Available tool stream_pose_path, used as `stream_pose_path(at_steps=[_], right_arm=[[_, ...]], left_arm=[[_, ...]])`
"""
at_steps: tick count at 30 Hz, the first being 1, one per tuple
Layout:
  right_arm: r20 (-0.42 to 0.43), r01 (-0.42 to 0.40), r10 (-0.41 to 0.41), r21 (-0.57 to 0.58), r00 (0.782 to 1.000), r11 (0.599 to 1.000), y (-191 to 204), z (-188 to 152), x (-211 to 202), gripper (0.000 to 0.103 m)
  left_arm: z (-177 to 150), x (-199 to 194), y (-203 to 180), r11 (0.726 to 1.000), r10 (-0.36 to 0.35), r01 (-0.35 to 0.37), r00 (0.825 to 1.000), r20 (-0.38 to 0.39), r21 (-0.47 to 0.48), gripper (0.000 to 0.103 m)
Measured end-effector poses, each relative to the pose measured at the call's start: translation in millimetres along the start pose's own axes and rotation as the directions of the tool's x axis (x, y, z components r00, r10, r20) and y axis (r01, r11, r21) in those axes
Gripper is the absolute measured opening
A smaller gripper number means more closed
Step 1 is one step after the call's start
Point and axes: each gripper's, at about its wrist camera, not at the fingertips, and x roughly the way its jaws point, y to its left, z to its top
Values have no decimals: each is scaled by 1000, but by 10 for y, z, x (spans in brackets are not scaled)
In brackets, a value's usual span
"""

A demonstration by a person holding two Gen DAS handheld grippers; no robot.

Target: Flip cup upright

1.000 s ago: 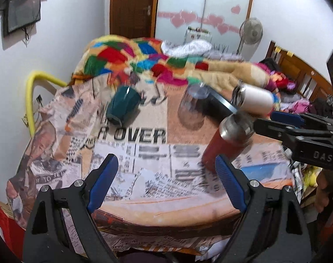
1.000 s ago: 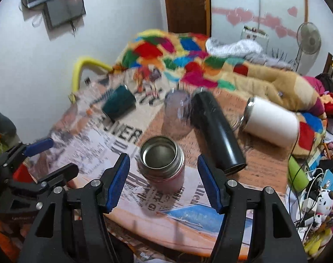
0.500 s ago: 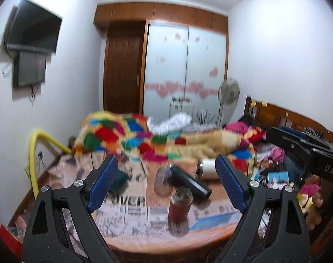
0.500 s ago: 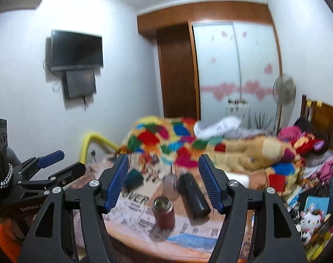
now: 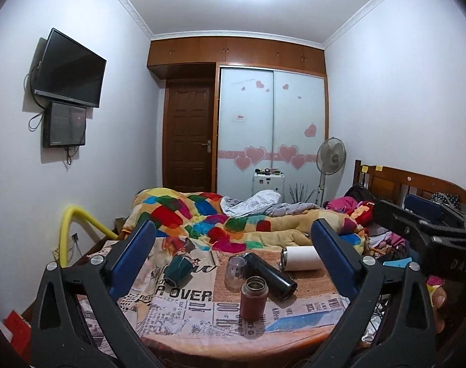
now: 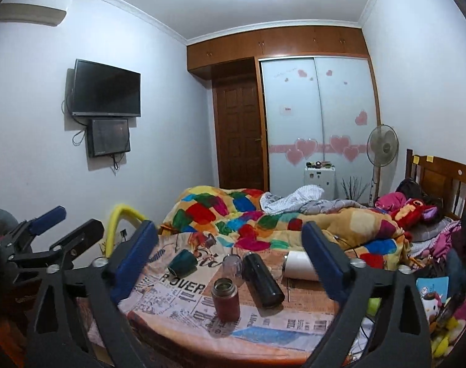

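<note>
A red steel cup (image 5: 253,298) stands upright with its mouth up near the front of the newspaper-covered table (image 5: 183,316); it also shows in the right wrist view (image 6: 225,299). A dark green cup (image 5: 177,270) (image 6: 182,263) lies on its side at the back left. A black flask (image 5: 269,275) (image 6: 263,279) and a white tumbler (image 5: 300,262) (image 6: 298,265) lie on their sides. A clear glass (image 5: 235,271) (image 6: 232,266) stands inverted. My left gripper (image 5: 231,262) and right gripper (image 6: 229,260) are open, empty, held back from the table.
A bed with a colourful quilt (image 5: 226,224) lies behind the table. A yellow hose (image 5: 70,224) arcs at the left wall. A fan (image 5: 330,156) and a wooden headboard (image 5: 417,184) stand at the right. Toys and clutter (image 6: 435,306) sit right of the table.
Both grippers have pulled well back and up from the table, so the room now fills both views. The red cup stands alone, upright, with no gripper around it.
</note>
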Motion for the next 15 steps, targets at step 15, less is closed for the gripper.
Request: stream_pose_path(at_steps=[15], right_arm=[[-31, 32, -33, -21, 999, 999, -26, -99, -118, 103]], left_arm=[[-83, -39, -76, 1000, 16, -15, 1000, -15, 13, 103]])
